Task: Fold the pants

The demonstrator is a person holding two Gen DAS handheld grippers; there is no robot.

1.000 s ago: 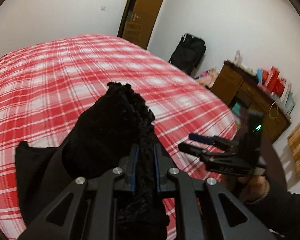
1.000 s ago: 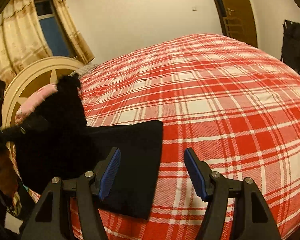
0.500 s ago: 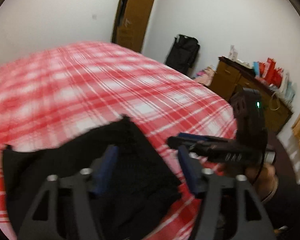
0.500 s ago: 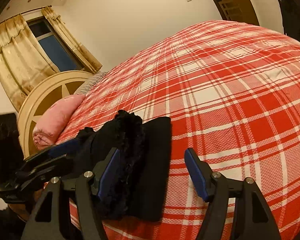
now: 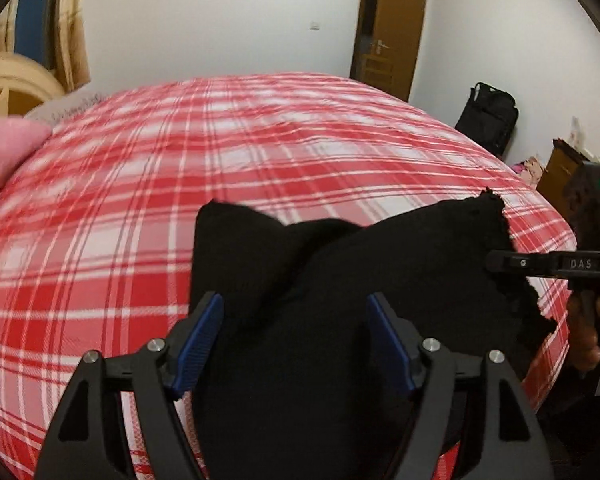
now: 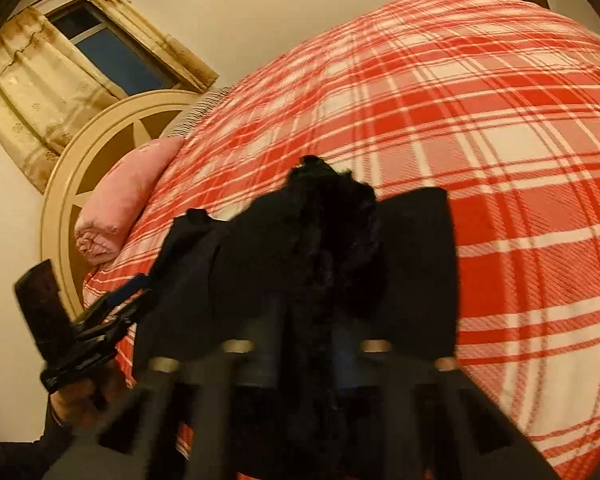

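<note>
A: Pants (image 5: 340, 280), black, lying on the red-and-white plaid bedspread (image 5: 120, 220) near the edge closest to the person. Bunched, not flat; one squared corner points toward the far side of the bed.

B: Left gripper (image 5: 294, 340)?

A: Fingers spread wide, blue pads (image 5: 198, 340) facing each other, nothing pinched. The black cloth lies below and between them. Whether the fingers touch it I cannot tell.

B: And the right gripper (image 6: 304, 320)?

A: From its own camera the fingers are pressed close together with a fuzzy ridge of the pants (image 6: 332, 232) standing up between them (frame is motion-blurred, so edges are soft). Reads as pinching the fabric. In the left wrist view the same gripper (image 5: 496, 262) comes in from the right side, its tip at the ragged edge of the cloth, which is raised there.

B: Hands?

A: Part of the person's right hand (image 5: 588, 328) shows under that gripper at the right border. In the right wrist view the left gripper (image 6: 128, 292) sits low left, just beside the cloth, with the left hand (image 6: 76, 400) beneath it.

B: Surroundings?

A: Pink pillow (image 6: 128, 200) against a cream headboard (image 6: 68, 208), curtained window (image 6: 108, 52) behind. Brown door (image 5: 392, 28) on the far wall, black bag (image 5: 488, 116) standing near it on the floor.
</note>
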